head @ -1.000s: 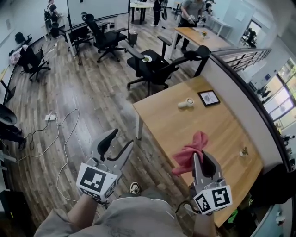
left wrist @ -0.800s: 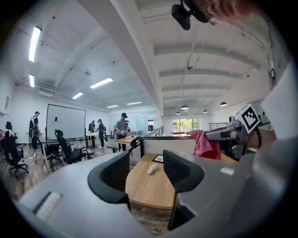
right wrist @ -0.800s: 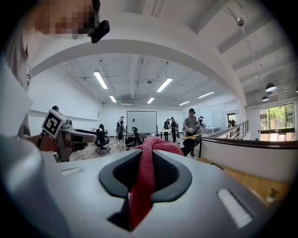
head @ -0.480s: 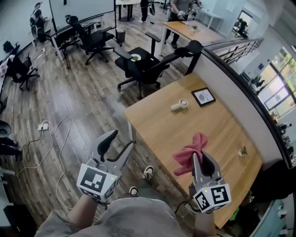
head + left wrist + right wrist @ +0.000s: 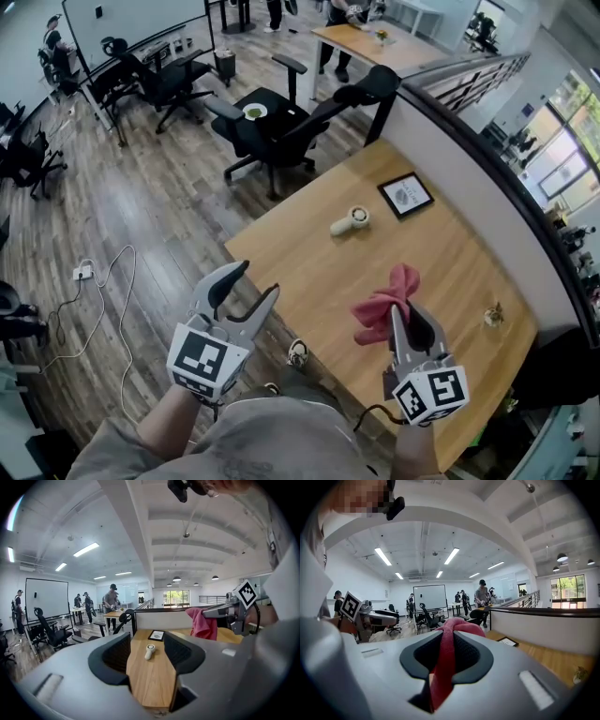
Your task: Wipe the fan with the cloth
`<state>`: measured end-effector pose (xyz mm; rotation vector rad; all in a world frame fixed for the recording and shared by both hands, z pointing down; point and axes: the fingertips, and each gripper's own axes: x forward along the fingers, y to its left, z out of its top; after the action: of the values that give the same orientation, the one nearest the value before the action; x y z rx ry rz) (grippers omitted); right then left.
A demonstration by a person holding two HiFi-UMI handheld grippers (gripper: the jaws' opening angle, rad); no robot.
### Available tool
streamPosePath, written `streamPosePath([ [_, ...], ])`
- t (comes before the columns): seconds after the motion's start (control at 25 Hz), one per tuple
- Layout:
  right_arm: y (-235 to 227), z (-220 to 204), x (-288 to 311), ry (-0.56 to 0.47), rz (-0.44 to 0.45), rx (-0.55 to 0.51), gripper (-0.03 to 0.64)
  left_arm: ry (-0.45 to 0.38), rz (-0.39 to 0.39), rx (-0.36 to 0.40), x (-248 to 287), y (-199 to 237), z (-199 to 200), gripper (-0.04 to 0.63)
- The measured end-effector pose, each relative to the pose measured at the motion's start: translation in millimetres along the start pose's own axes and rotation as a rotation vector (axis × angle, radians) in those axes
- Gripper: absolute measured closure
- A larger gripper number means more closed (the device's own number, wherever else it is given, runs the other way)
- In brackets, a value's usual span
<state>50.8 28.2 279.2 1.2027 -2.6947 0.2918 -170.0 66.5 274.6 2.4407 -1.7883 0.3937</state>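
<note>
A small cream hand-held fan (image 5: 350, 221) lies on the wooden table (image 5: 441, 253), towards its far left side; the left gripper view shows this fan (image 5: 149, 651) straight ahead between the jaws. My right gripper (image 5: 405, 314) hangs over the table's near half, shut on a pink-red cloth (image 5: 386, 303) that bunches up past its tips. In the right gripper view the cloth (image 5: 449, 656) runs down between the closed jaws. My left gripper (image 5: 249, 284) is open and holds nothing, just off the table's near left corner over the floor.
A framed picture (image 5: 405, 195) lies flat beyond the fan. A tiny potted plant (image 5: 493, 315) stands by the grey partition (image 5: 487, 178) at the right. Black office chairs (image 5: 272, 127) crowd the table's far end. Cables and a power strip (image 5: 82, 273) lie on the wood floor at left.
The whole view has shifted closer to the table. My left gripper now sits nearer the table's corner. The right gripper still holds the cloth, barely moved.
</note>
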Motion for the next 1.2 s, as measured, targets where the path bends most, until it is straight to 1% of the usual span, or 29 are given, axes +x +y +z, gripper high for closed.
streamPosePath([
  [0.28, -55, 2, 35, 0.012, -0.007, 0.026, 0.552, 0.057, -0.045, 0.026, 76, -7, 1, 0.370],
  [0.48, -85, -6, 49, 0.024, -0.018, 0.069, 0.552, 0.103, -0.074, 0.051, 113, -18, -4, 0.370],
  [0.64, -97, -15, 56, 0.029, -0.018, 0.101, 0.552, 0.140, -0.091, 0.072, 133, -25, -11, 0.370],
  [0.84, -108, -25, 61, 0.041, -0.030, 0.117, 0.552, 0.179, -0.118, 0.088, 158, -33, -20, 0.370],
  [1.2, -123, -48, 76, 0.087, -0.074, 0.130, 0.552, 0.252, -0.201, 0.107, 216, -40, -54, 0.370],
])
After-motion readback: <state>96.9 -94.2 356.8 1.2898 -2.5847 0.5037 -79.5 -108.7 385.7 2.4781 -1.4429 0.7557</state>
